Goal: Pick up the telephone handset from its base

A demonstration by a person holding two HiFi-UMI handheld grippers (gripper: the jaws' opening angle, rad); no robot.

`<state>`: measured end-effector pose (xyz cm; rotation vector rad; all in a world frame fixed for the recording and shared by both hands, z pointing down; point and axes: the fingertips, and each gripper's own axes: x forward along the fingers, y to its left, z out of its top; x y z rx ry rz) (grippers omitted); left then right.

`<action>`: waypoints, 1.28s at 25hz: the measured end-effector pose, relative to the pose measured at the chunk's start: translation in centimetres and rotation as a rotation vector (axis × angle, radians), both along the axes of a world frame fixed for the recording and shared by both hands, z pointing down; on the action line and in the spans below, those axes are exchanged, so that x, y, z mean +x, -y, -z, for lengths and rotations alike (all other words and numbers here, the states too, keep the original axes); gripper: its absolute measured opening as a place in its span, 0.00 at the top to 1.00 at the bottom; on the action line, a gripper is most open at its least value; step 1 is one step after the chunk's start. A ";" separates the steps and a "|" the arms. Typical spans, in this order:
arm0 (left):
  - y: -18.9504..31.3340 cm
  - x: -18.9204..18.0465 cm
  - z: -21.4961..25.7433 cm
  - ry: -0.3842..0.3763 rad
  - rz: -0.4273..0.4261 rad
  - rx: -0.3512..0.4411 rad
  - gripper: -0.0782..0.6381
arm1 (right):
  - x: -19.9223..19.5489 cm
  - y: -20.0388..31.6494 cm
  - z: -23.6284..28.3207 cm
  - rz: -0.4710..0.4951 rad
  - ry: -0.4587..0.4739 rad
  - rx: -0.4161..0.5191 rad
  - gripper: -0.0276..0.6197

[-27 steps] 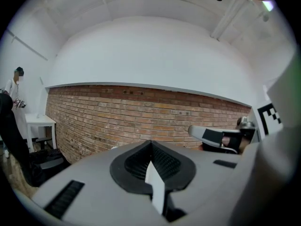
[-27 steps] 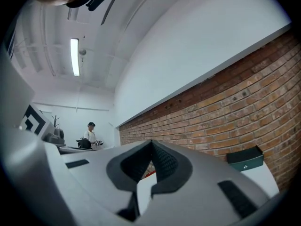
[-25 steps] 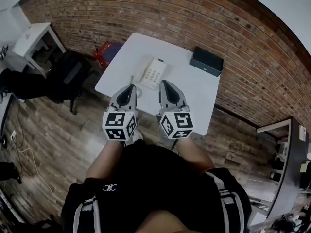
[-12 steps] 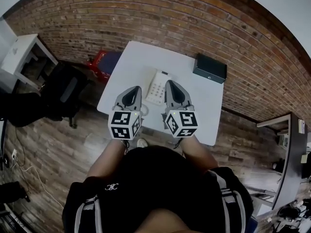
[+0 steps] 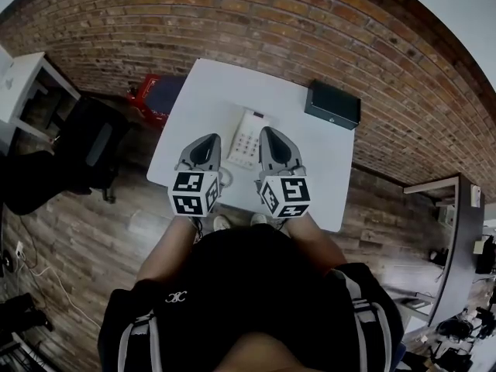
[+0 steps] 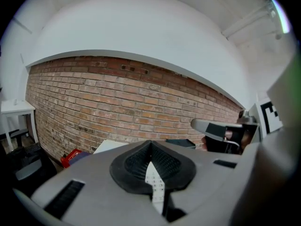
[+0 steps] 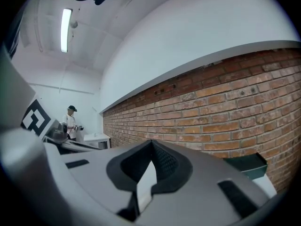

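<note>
- Hovering at the near edge of the white table (image 5: 203, 91), the left gripper (image 5: 209, 139) and right gripper (image 5: 268, 132) both have their jaws pressed together, with nothing between them.
- The telephone (image 5: 249, 139) lies between the two tips. Its handset (image 5: 238, 134) seems to rest on the base along the left side, though white on white makes this hard to read.
- Shut jaws meeting the handset would only shove it, sliding the base away or tipping the handset off. They must spread first.
- The coiled cord (image 5: 225, 177) near the left gripper could snag, or drag the base up during a lift.
- The black box (image 5: 332, 105), far right, is well apart and poses no hazard.
</note>
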<state>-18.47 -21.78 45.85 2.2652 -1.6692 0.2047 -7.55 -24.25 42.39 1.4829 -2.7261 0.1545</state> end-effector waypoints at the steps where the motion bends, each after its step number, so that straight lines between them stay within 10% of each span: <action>1: 0.3 0.2 -0.5 0.012 -0.005 -0.009 0.89 | 0.1 0.3 -0.2 0.000 0.002 -0.006 0.96; 16: 4.7 1.0 -8.5 0.054 -0.032 -0.214 0.89 | 2.5 2.5 -3.0 0.002 0.000 -0.085 0.96; 32: 8.8 2.6 -16.7 0.194 -0.069 -0.375 0.66 | 6.9 3.5 -5.0 -0.077 -0.045 -0.123 0.96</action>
